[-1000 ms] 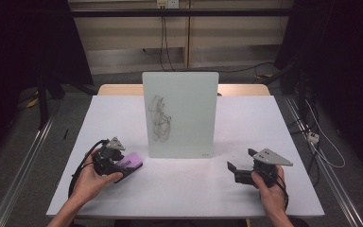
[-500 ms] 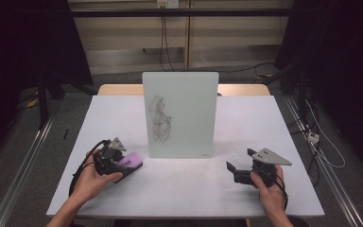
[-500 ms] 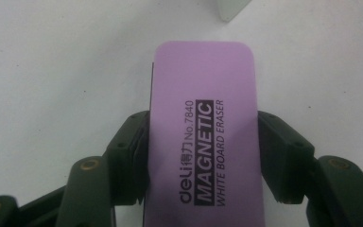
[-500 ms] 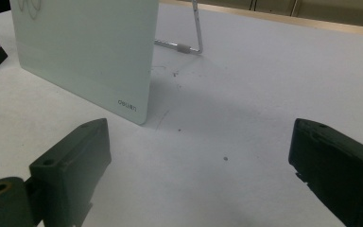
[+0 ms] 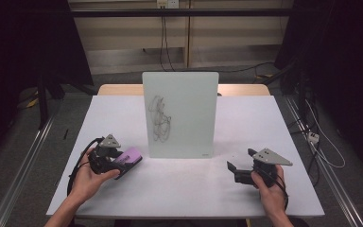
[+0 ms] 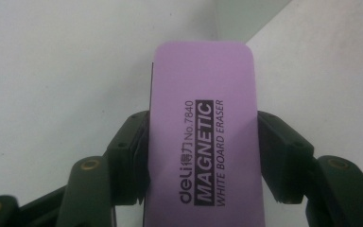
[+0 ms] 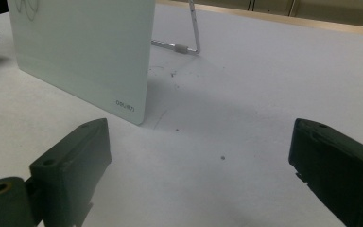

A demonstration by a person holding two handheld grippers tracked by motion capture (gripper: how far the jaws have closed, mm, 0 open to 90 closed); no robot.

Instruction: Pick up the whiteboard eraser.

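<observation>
A purple whiteboard eraser point(image 5: 131, 157) point(image 6: 203, 109) with black lettering sits between the jaws of my left gripper point(image 5: 125, 161) point(image 6: 203, 142). Both pads press on its long sides, so the gripper is shut on it, low over the table at the front left. A white board point(image 5: 179, 113) point(image 7: 85, 52) stands upright in the middle of the table, with a dark scribble point(image 5: 159, 118) on its left half. My right gripper point(image 5: 234, 168) point(image 7: 198, 151) rests at the front right, pointing toward the board's lower right corner, open with only bare table between its jaws.
The table point(image 5: 194, 189) is white with a wooden strip along the far edge. A thin metal stand point(image 7: 194, 33) props the board from behind. Cables trail on the floor to the right of the table point(image 5: 316, 137).
The left hand and the eraser have shifted only slightly. The right hand has kept still.
</observation>
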